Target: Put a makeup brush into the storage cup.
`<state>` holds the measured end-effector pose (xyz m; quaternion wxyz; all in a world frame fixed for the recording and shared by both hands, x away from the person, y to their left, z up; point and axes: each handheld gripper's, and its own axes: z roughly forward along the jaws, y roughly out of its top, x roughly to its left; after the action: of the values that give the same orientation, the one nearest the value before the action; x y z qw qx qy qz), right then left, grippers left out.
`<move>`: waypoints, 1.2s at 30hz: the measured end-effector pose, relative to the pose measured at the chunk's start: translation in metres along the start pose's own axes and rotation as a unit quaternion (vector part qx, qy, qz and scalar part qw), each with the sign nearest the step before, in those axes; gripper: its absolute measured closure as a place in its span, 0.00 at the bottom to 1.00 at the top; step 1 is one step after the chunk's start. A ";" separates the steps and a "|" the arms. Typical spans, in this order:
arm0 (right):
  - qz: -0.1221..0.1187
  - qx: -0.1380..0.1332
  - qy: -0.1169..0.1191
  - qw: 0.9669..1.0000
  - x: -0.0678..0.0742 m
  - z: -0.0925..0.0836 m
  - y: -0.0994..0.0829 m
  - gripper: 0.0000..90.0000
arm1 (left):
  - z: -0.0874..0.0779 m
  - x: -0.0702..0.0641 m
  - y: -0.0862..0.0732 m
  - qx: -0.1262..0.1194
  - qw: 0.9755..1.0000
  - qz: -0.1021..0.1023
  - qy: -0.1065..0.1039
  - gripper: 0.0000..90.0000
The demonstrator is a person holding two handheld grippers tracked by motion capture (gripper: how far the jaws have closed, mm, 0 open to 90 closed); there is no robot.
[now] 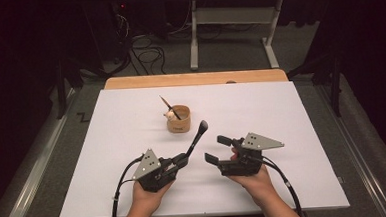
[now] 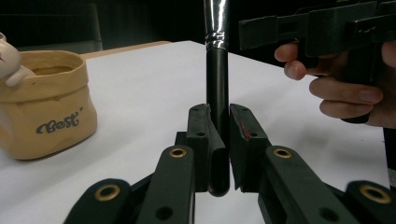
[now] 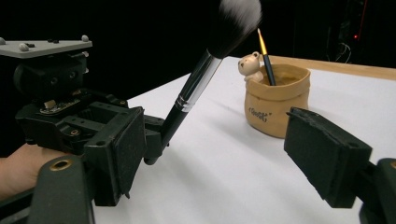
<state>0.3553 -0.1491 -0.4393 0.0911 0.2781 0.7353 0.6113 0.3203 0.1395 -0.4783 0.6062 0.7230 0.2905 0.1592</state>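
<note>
Nearest, the left gripper point(image 1: 183, 160) clamped a black makeup brush point(image 1: 195, 138) by its handle, bristles tilted toward the tan holder point(image 1: 178, 119). The right gripper point(image 1: 218, 149) gaped empty beside it. Farther off, the holder contained a thin brush point(image 1: 170, 107).

Makeup brush point(image 1: 195, 138): black handle, silver ferrule, dark bristles apparently white-tipped. Handle end clamped between the jaws of the left gripper point(image 1: 183, 160); the brush slants upward, clear of the table, head uppermost.
</note>
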 end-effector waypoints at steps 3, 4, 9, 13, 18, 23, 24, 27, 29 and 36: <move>0.010 -0.003 0.006 1.000 0.001 0.001 -0.003 0.27 | 0.002 -0.003 0.000 0.001 1.000 0.003 -0.002 0.88; 0.015 -0.005 0.006 1.000 0.002 0.000 -0.003 0.27 | 0.002 -0.004 -0.001 0.002 1.000 0.005 -0.004 0.88; 0.034 -0.019 0.016 0.999 0.002 -0.001 -0.004 0.33 | 0.006 -0.008 -0.002 0.004 1.000 0.006 -0.009 0.88; 0.035 -0.021 0.019 0.999 0.003 0.000 -0.005 0.37 | 0.009 -0.011 -0.003 0.006 1.000 0.007 -0.014 0.88; 0.038 -0.024 0.021 0.999 0.003 0.002 -0.007 0.42 | 0.011 -0.012 -0.005 0.007 1.000 0.008 -0.013 0.88; 0.050 -0.023 0.024 0.998 0.002 0.004 -0.008 0.44 | 0.012 -0.013 -0.006 0.010 1.000 0.005 -0.015 0.88; 0.053 -0.023 0.026 0.998 0.002 0.005 -0.008 0.44 | 0.012 -0.013 -0.006 0.009 1.000 0.004 -0.015 0.88; 0.059 -0.022 0.027 0.998 0.002 0.006 -0.008 0.43 | 0.012 -0.014 -0.006 0.009 1.000 0.004 -0.017 0.88; 0.062 -0.020 0.027 0.998 0.001 0.007 -0.009 0.42 | 0.013 -0.014 -0.006 0.011 1.000 0.004 -0.016 0.88; 0.071 -0.016 0.031 0.997 0.000 0.008 -0.010 0.46 | 0.014 -0.016 -0.007 0.011 1.000 0.003 -0.016 0.88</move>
<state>0.3560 -0.1430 -0.4507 0.0299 0.3089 0.7062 0.6364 0.3144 0.1196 -0.4859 0.6024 0.7329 0.2803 0.1462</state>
